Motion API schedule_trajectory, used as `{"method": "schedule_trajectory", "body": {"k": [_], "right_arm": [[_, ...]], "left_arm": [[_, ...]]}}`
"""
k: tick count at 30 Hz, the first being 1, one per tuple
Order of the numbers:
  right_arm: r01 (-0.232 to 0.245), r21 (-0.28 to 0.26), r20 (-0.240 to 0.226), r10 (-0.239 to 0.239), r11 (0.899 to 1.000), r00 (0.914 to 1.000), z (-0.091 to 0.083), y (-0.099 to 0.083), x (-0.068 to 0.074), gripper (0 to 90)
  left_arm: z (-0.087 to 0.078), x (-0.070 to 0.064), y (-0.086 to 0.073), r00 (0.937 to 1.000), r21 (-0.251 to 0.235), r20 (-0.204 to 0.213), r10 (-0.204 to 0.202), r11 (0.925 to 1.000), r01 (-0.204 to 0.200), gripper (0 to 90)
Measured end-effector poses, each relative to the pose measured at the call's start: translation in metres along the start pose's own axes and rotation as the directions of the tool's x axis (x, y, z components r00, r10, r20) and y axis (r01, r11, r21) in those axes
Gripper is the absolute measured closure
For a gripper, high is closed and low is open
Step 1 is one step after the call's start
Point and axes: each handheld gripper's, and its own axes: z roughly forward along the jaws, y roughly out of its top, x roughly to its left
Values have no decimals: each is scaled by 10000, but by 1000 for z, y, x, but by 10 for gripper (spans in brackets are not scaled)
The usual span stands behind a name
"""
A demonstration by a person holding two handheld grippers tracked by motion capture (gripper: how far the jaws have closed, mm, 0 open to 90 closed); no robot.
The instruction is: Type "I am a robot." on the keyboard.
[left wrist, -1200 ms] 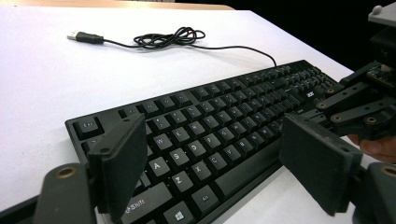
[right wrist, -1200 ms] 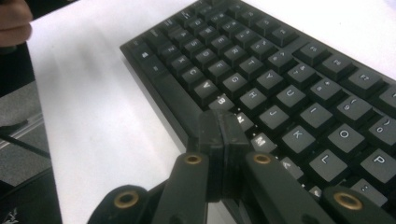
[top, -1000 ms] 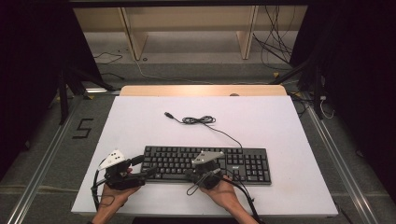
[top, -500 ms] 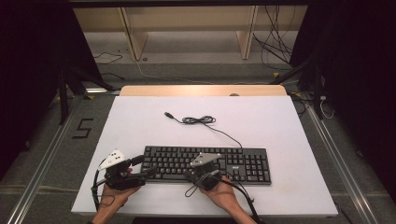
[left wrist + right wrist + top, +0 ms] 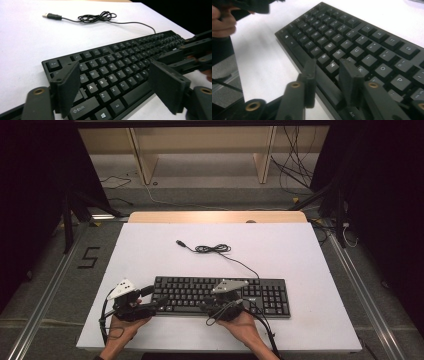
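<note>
The black keyboard point(image 5: 220, 295) lay flat on the white counter point(image 5: 310, 255), near the front edge, its cable point(image 5: 212, 249) coiled farther back. No container stood there. The left claw point(image 5: 159, 302) was wide open over the keyboard's left end, holding nothing. The right claw point(image 5: 325, 80) stood narrowly open over the space bar edge; whether it touched was unclear.

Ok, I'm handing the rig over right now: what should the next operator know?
Left gripper: open, fingers spread over the keyboard's left end, holding nothing.
Right gripper: fingers partly open, straddling the keyboard's near edge around the space bar; no firm grip visible.
Keyboard lies flat at the table's near side, its cable coiled behind, unplugged.
Nothing lifted yet; the grasp itself looks still to do.
</note>
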Motion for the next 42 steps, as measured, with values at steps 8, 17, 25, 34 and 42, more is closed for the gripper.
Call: {"method": "schedule_trajectory", "body": {"k": [8,17,25,34,42], "right_arm": [[-53,-228,-174,49,9997,9998,-10,0,0,529],[30,-502,-248,-42,9987,9997,-21,1,1,457],[100,-589,-367,-122,9982,9993,-25,0,5,403],[200,-682,-369,-225,9975,9991,-29,-2,8,380],[152,-690,-370,-177,9975,9992,-30,-3,8,377]], "left_arm": [[15,9,-1,9992,473,-391,18,9989,0,463],[23,11,-3,9973,957,-652,343,9950,-280,722],[32,12,-3,9953,1351,-787,566,9898,-456,859],[36,12,-3,9941,1642,-847,677,9850,-531,889],[38,12,-3,9946,1849,-790,672,9814,-516,889]]}}
